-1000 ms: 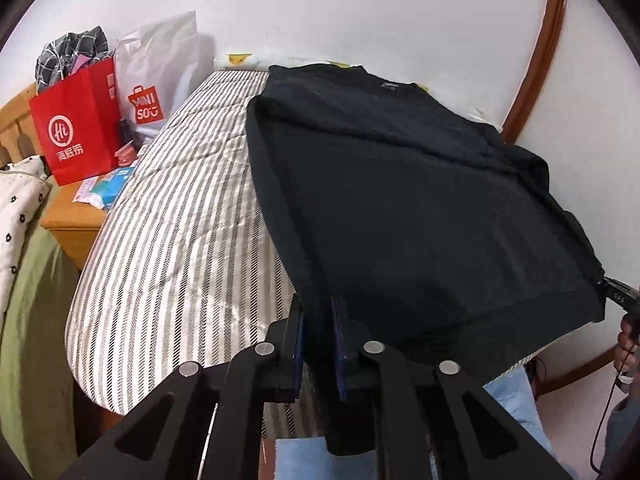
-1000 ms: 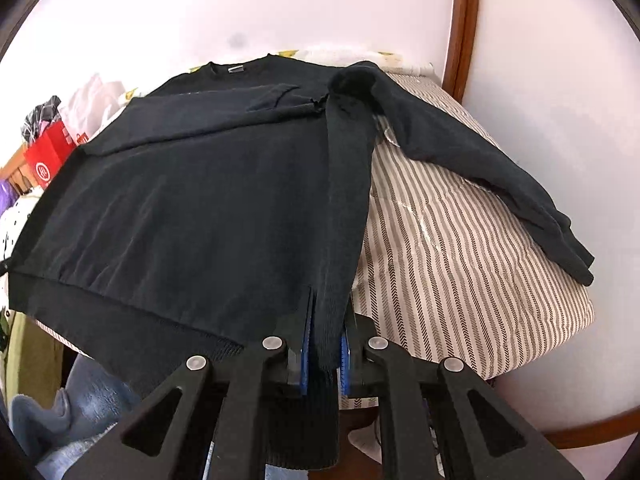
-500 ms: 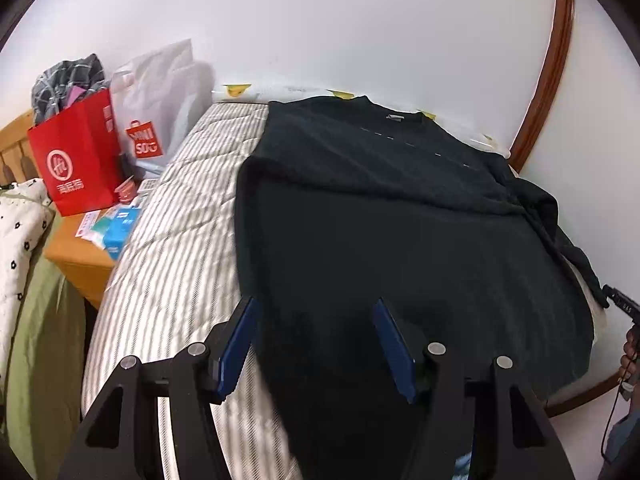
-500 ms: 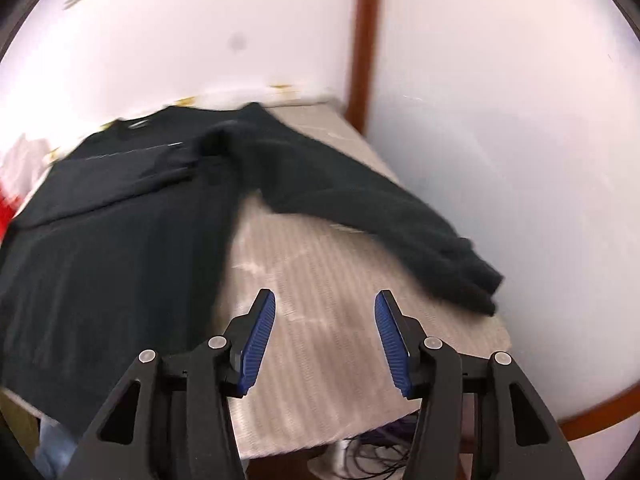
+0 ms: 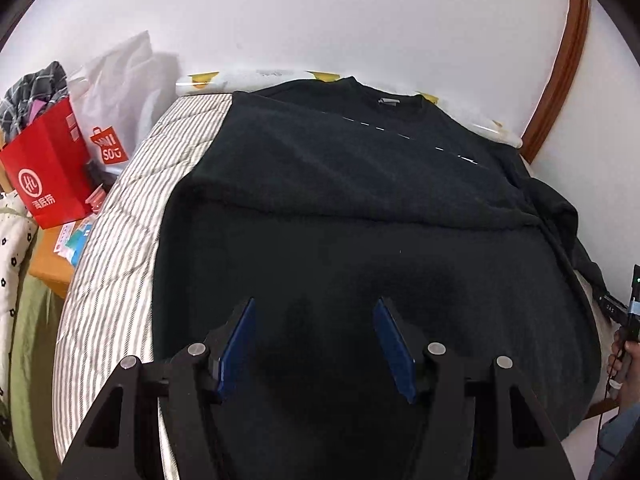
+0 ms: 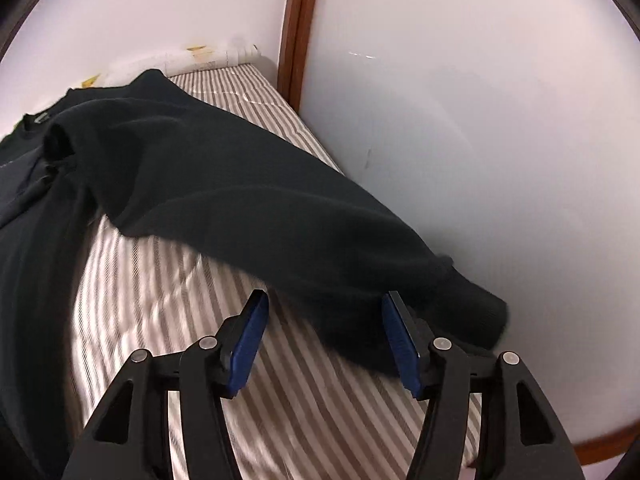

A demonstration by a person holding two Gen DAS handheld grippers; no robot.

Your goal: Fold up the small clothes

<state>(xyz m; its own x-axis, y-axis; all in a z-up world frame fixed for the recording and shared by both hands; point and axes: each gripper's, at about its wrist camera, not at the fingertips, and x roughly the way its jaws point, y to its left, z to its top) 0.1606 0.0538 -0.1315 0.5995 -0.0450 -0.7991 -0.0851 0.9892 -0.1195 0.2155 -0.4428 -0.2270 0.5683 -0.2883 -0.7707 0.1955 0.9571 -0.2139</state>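
Observation:
A black long-sleeved sweater (image 5: pixel 360 220) lies flat on a striped mattress (image 5: pixel 120 248), collar toward the wall. Its left sleeve is folded across the chest. My left gripper (image 5: pixel 314 344) is open and empty, hovering over the sweater's lower body. In the right wrist view the sweater's right sleeve (image 6: pixel 260 208) stretches out over the mattress (image 6: pixel 168 304) toward the wall, cuff at the right. My right gripper (image 6: pixel 324 340) is open and empty, just above the sleeve near its cuff.
A red paper bag (image 5: pixel 48 168) and a white shopping bag (image 5: pixel 116 104) stand on a wooden bedside table (image 5: pixel 48 264) at the left. A white wall (image 6: pixel 480 140) with brown wooden trim (image 6: pixel 298 20) borders the mattress on the right.
Both grippers let go of the sweater's hem and opened. The left rose over the sweater's body. The right swung right toward the outstretched sleeve.

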